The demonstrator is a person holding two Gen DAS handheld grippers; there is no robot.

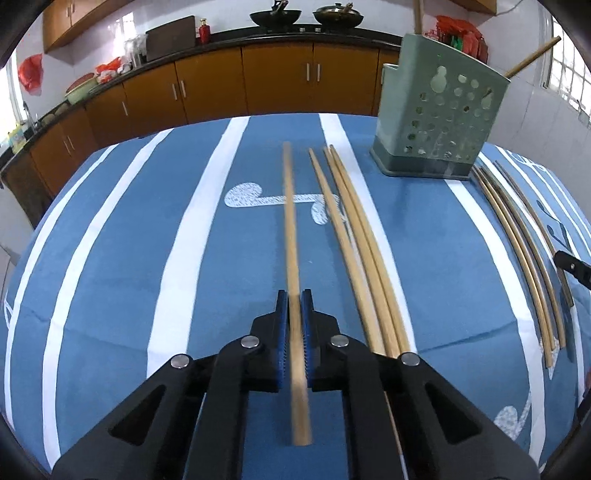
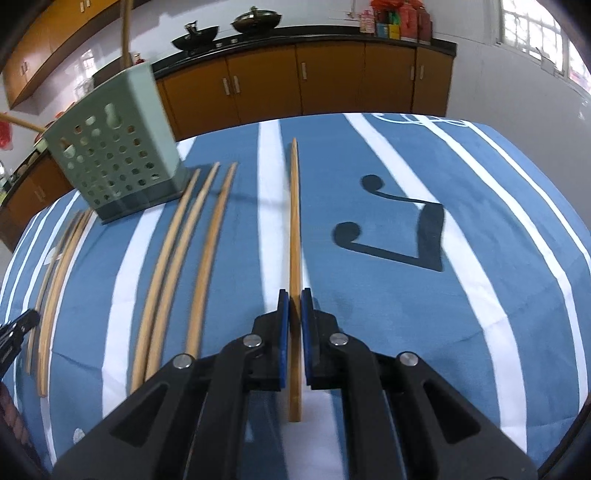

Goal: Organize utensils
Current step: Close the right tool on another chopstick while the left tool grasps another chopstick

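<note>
My left gripper (image 1: 294,295) is shut on a pale wooden chopstick (image 1: 290,206) that points away over the blue striped cloth. Three more chopsticks (image 1: 351,240) lie just right of it, and another bunch (image 1: 517,240) lies beyond the green perforated holder (image 1: 439,122). My right gripper (image 2: 294,295) is shut on a darker chopstick (image 2: 294,221) lying along a white stripe. To its left lie three chopsticks (image 2: 184,258), then the holder (image 2: 110,162) at the back left. Two sticks (image 2: 125,29) stand in the holder.
The table (image 1: 129,240) wears a blue cloth with white stripes and music-note prints (image 2: 406,229). Behind it run brown cabinets (image 1: 277,81) under a dark counter with two woks (image 1: 275,16). The other gripper's tip shows at each view's edge (image 1: 572,267) (image 2: 14,332).
</note>
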